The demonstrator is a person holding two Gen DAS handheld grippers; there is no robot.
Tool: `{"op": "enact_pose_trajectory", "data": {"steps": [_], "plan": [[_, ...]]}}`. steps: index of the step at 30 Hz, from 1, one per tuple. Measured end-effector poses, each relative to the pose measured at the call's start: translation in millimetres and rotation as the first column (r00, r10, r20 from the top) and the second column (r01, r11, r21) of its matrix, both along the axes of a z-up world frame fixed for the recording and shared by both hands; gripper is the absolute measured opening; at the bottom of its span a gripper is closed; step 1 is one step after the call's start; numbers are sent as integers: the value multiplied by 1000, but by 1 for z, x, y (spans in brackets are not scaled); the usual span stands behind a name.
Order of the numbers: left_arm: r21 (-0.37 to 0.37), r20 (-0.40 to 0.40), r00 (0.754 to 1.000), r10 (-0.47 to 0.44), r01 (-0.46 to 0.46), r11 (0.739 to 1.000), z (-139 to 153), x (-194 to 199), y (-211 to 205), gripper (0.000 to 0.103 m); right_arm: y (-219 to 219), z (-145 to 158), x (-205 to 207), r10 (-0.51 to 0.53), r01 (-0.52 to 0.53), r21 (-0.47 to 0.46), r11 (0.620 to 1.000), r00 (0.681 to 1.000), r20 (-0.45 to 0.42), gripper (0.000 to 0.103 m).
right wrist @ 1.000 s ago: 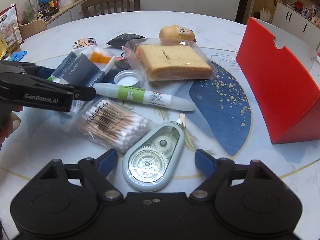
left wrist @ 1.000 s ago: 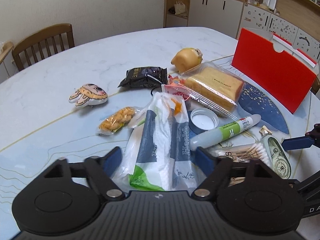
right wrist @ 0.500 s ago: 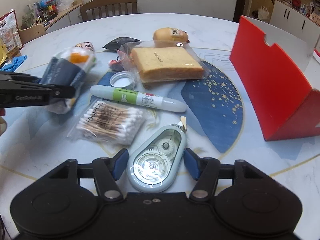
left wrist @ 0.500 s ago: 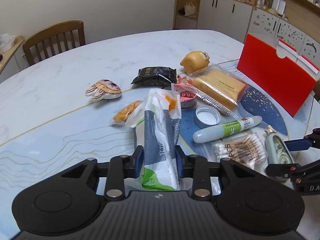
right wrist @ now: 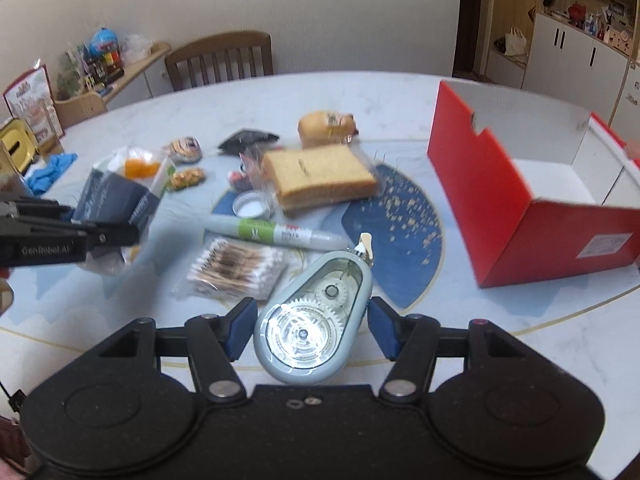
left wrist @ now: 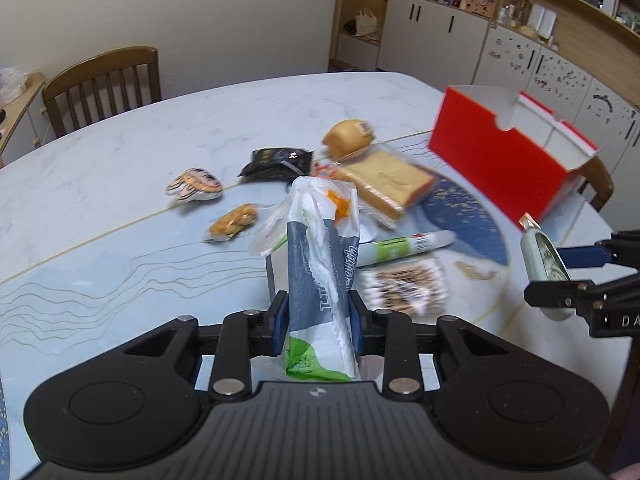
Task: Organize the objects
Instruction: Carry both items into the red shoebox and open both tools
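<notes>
My left gripper (left wrist: 318,326) is shut on a soft tissue pack (left wrist: 320,264) in navy, white and green wrapping, which hangs lifted above the table. The same pack (right wrist: 120,196) shows at the left of the right wrist view, clamped in the left gripper (right wrist: 120,234). My right gripper (right wrist: 310,330) is shut on a pale grey-green correction tape dispenser (right wrist: 316,320) with clear gears, also raised off the table. From the left wrist view the dispenser (left wrist: 544,264) appears at the right edge in the right gripper (left wrist: 560,276). An open red box (right wrist: 528,200) stands at the right.
On the table (right wrist: 400,88) lie a cotton swab pack (right wrist: 236,268), a green-labelled tube (right wrist: 272,234), a white lid (right wrist: 250,204), wrapped bread (right wrist: 320,178), a yellow bun toy (right wrist: 326,124), a black packet (right wrist: 248,138) and small snacks (left wrist: 234,222). Chairs (left wrist: 104,84) stand behind.
Both grippers closed on their objects, the left on the tissue pack and the right on the tape dispenser, then rose with them off the table.
</notes>
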State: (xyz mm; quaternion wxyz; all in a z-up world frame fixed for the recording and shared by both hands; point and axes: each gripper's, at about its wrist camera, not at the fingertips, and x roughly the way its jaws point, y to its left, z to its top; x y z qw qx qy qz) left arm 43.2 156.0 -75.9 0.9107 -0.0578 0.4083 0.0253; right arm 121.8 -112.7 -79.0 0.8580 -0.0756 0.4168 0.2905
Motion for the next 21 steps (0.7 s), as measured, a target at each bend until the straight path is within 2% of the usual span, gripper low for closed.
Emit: {"op": "enact_pose_trajectory", "data": {"steps": [9,15,21], "plan": [[1,40,997,-68,68,998,37,14,-40,29,-38,47,16,33,-36,29,999,997,75,60],[19,73,993,-91,90,996,62,42,-79,29,-75,66,51,67,-71,30,997,991,120,60],[39,87,990,-114,111,993,79,80,-131,29,-119,72,96,82,-88,43,995,988,132,60]]}}
